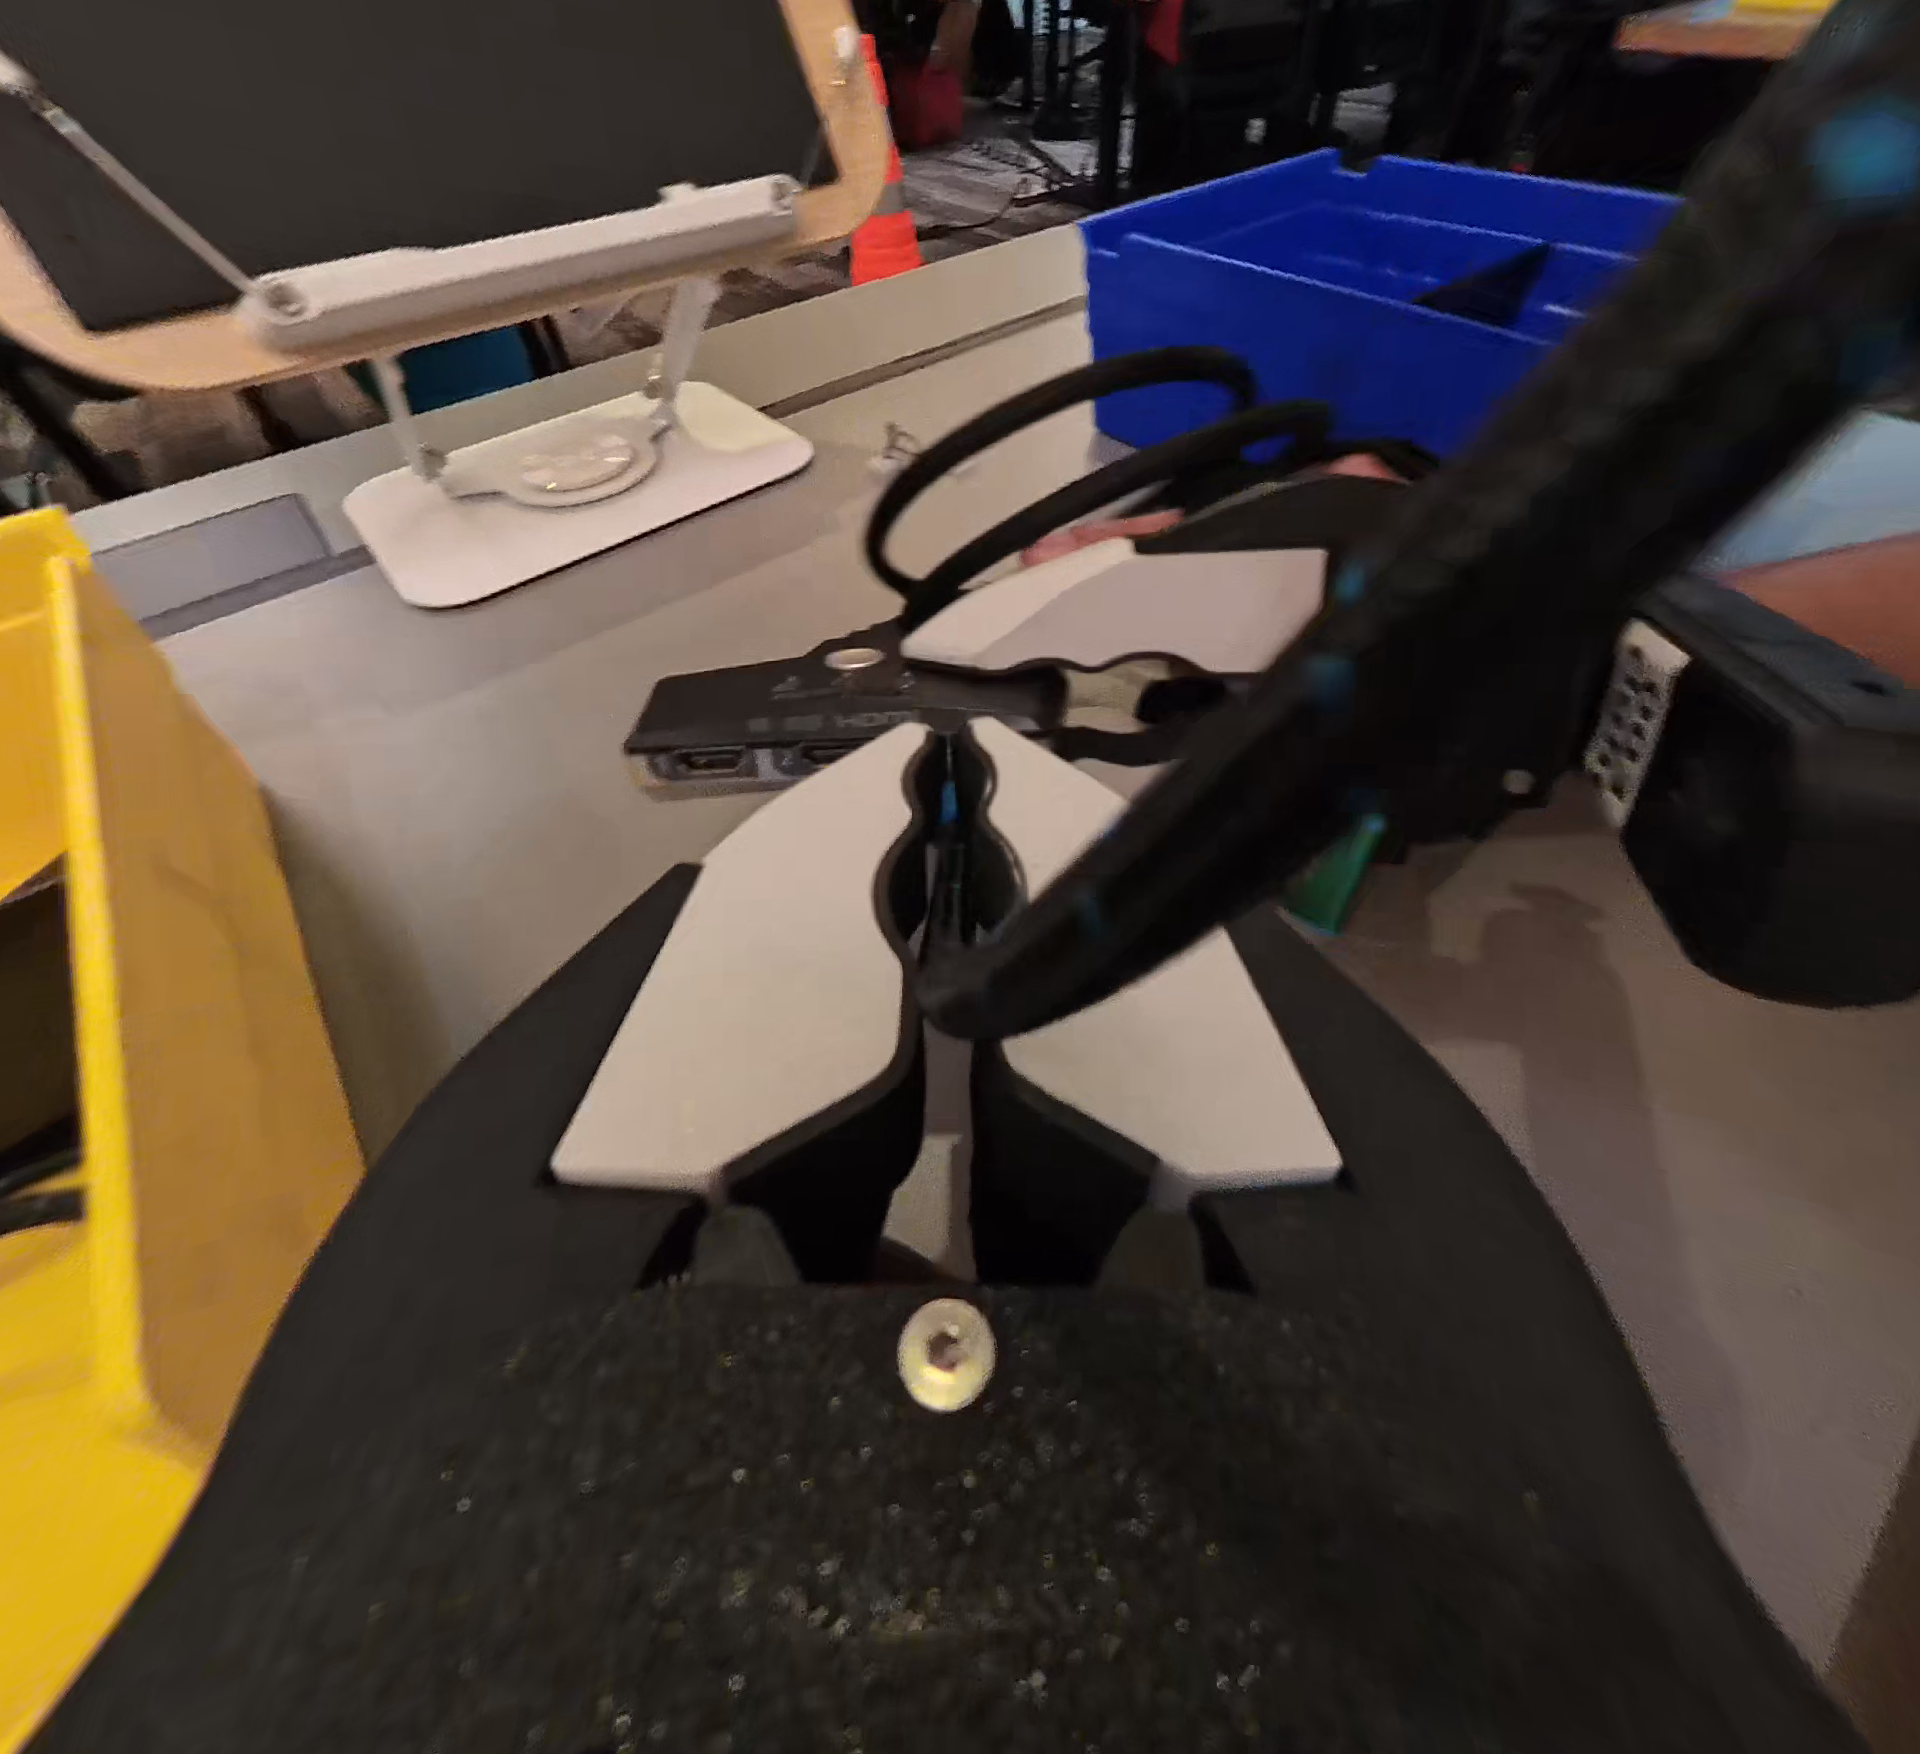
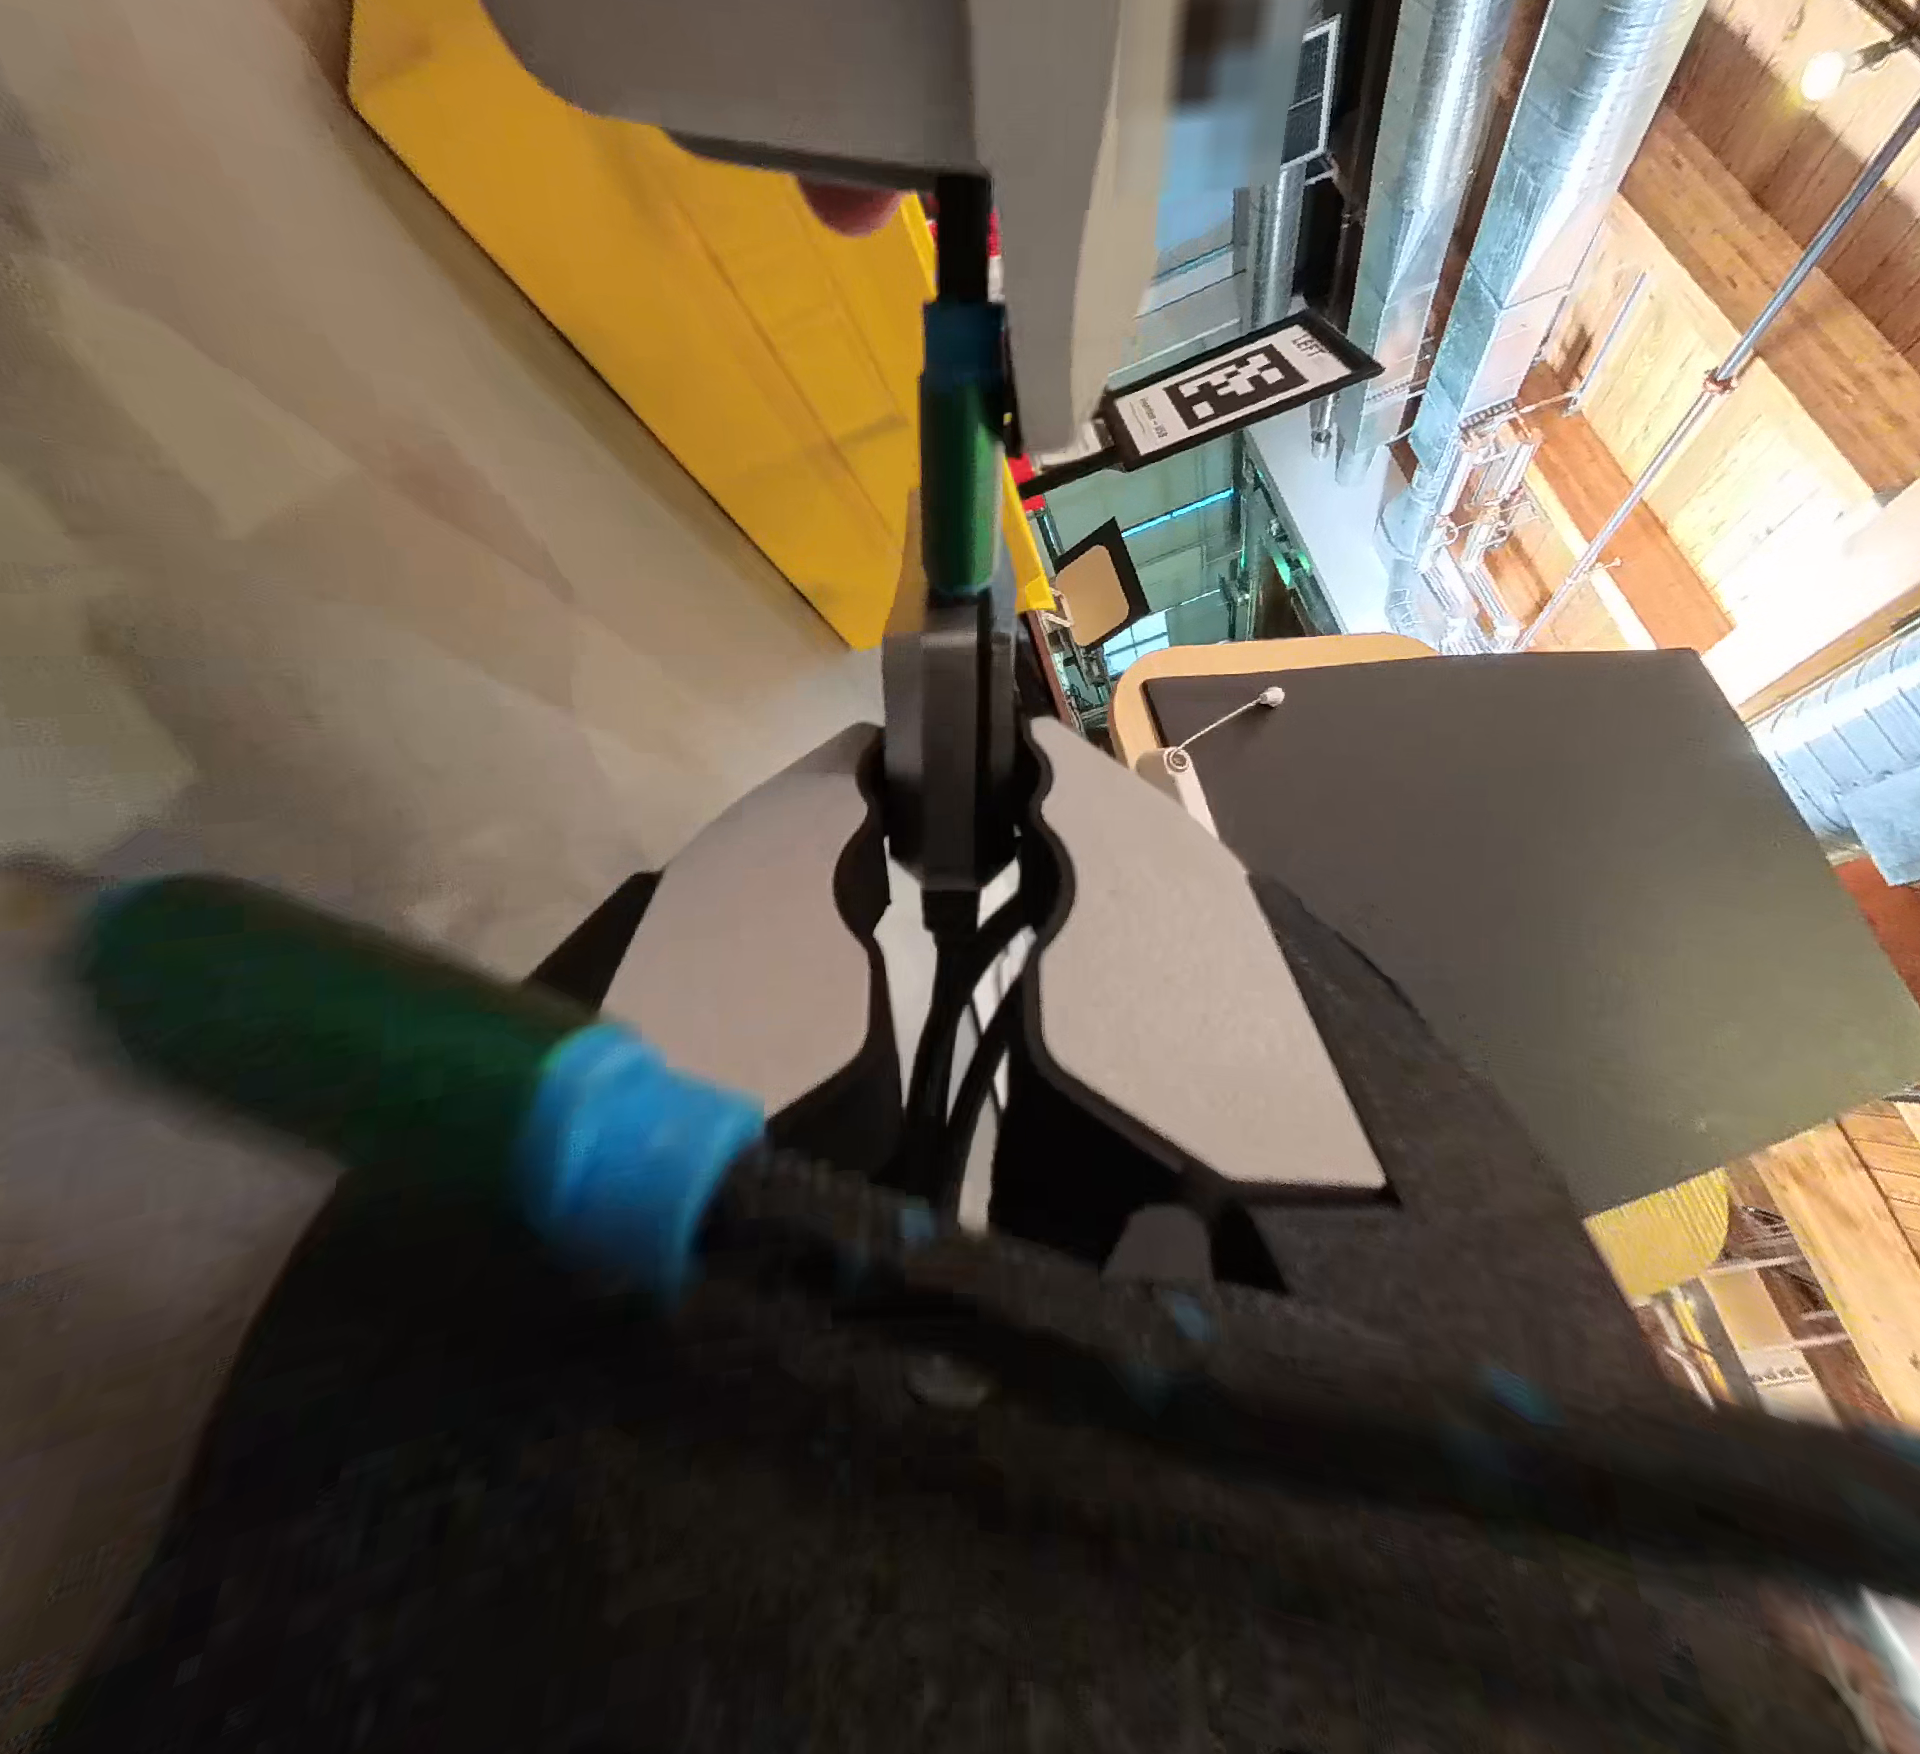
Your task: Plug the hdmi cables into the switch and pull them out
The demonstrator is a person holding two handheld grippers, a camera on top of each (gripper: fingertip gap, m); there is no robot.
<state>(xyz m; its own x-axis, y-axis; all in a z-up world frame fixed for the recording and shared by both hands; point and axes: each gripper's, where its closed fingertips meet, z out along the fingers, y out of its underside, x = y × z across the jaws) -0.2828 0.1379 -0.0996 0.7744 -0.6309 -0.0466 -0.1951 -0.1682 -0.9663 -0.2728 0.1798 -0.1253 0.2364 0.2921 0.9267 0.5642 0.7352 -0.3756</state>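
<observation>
- Left wrist view: left gripper has its jaws nearly closed, with only a thin slit between them, on a dark thin thing at the near edge of the switch; whether that is a plug or the switch edge, I cannot tell.
- The switch, a flat black box, lies on the grey counter, with two empty ports facing the camera to the left of the jaws.
- A black braided cable with blue flecks crosses in front from the right; thinner black leads loop behind the switch.
- Right gripper comes in from the right at the switch's far end. A yellow bin stands to the left, a blue bin behind.
- Right wrist view: right gripper has its jaws closed tight on a black plug body; a green-and-blue sleeved cable runs ahead of it towards the left gripper.
- A second green-sleeved plug hangs loose in the near foreground, blurred.
- Judgement: a plug-in or pull-out step is in hand; which one cannot be told. Next move calls for a straight pull or push along the port's axis while the other gripper braces the switch.
</observation>
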